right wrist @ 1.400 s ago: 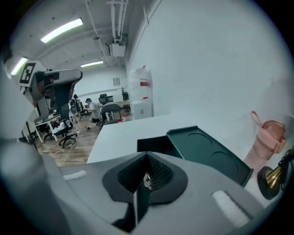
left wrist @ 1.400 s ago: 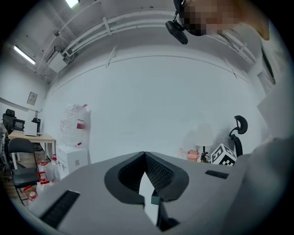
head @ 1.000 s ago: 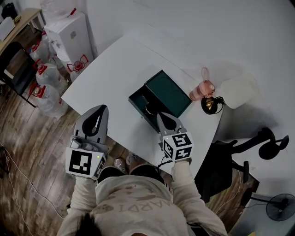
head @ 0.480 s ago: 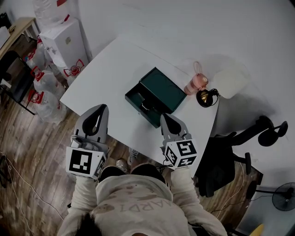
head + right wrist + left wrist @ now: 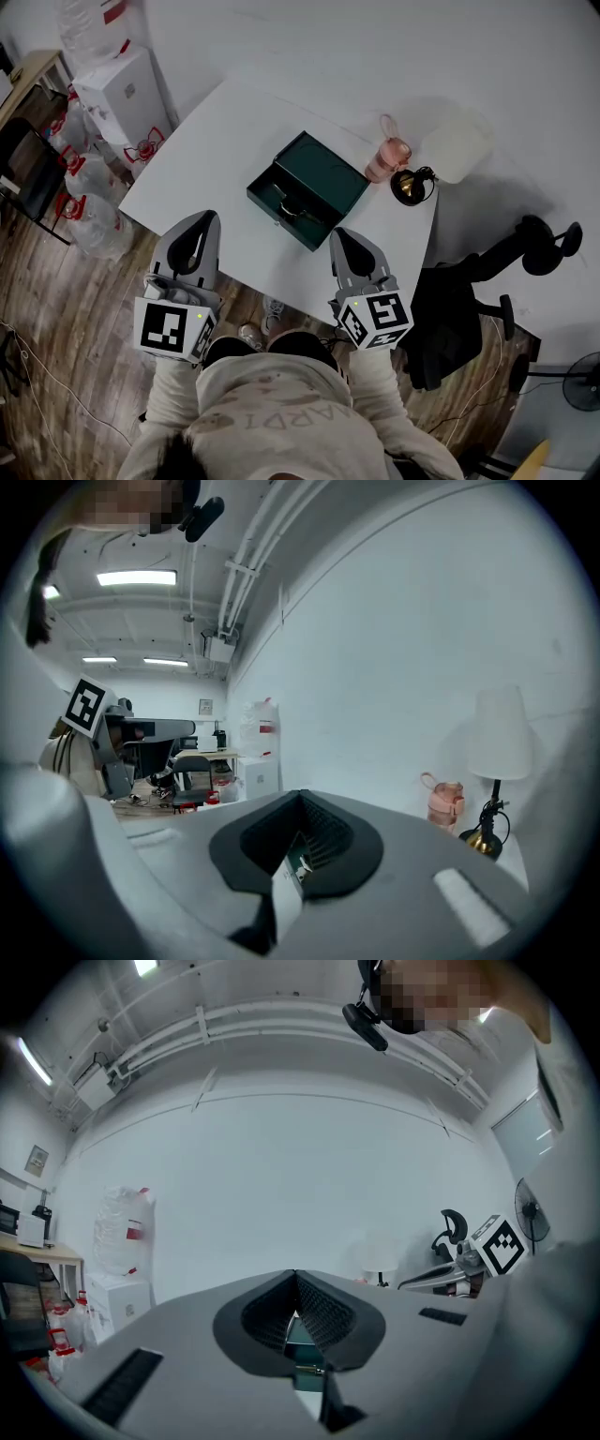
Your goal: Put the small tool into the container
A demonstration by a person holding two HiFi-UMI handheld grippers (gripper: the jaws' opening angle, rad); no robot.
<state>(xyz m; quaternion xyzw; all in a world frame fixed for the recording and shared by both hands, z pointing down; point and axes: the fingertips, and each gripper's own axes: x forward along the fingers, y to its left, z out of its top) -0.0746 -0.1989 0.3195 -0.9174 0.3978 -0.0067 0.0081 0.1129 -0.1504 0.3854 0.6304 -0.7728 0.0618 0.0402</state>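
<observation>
White counter edge right under me. Left tongs closed, empty. Right tongs closed, empty. Both short of green container, lid folded open. I read pale item inside as small tool, too small to confirm. My call: hold tongs clear, don't bump container. Pink bottle, lamp beyond.

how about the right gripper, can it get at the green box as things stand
Probably yes: the box lies just ahead of the right gripper, with only bare table between them. The gripper is shut and empty.
</observation>
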